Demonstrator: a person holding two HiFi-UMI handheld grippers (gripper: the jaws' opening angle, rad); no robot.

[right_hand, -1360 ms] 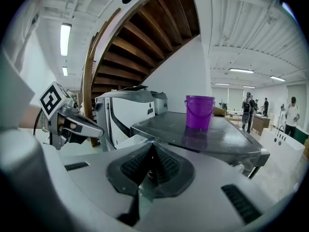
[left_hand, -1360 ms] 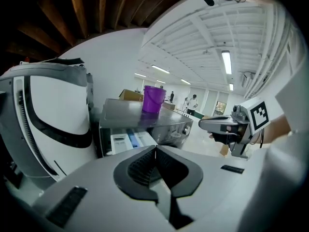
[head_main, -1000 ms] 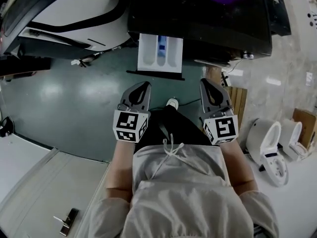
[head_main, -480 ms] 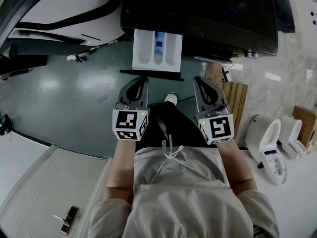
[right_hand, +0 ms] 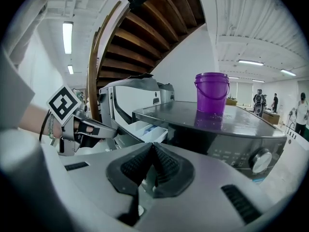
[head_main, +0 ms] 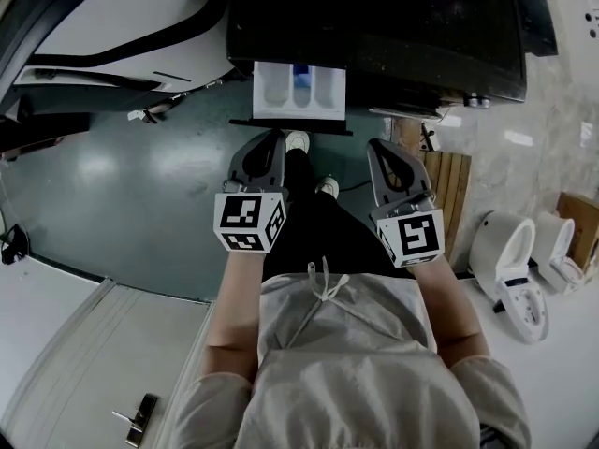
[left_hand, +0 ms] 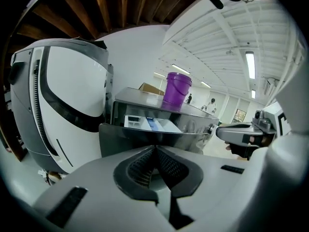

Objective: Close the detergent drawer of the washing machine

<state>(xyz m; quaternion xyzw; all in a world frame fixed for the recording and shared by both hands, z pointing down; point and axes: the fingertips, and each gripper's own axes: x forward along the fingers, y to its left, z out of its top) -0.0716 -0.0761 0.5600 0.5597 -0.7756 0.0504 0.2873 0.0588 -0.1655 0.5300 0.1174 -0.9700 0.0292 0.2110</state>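
The dark washing machine point(head_main: 393, 26) fills the top of the head view. Its white detergent drawer point(head_main: 299, 90) sticks out toward me, with a dark front panel point(head_main: 290, 123). My left gripper point(head_main: 272, 138) is shut and empty, its tip right at that front panel and seemingly touching it. In the left gripper view the shut left gripper point(left_hand: 155, 149) has the drawer's front panel point(left_hand: 145, 135) just ahead. My right gripper point(head_main: 382, 150) is shut and empty, right of the drawer and short of the machine. The right gripper view shows the shut right gripper point(right_hand: 152, 146) and the drawer point(right_hand: 145, 128).
A purple bucket point(right_hand: 212, 92) stands on the washing machine. A large white appliance point(head_main: 112, 17) stands left of it. A wooden panel point(head_main: 449, 195) and white toilets point(head_main: 510, 265) lie at the right. My shoes point(head_main: 298, 141) stand on the dark green floor point(head_main: 140, 176).
The left gripper moved forward to the drawer's front panel and the drawer now sticks out less. The right gripper crept forward too. A foot stepped forward below the drawer.
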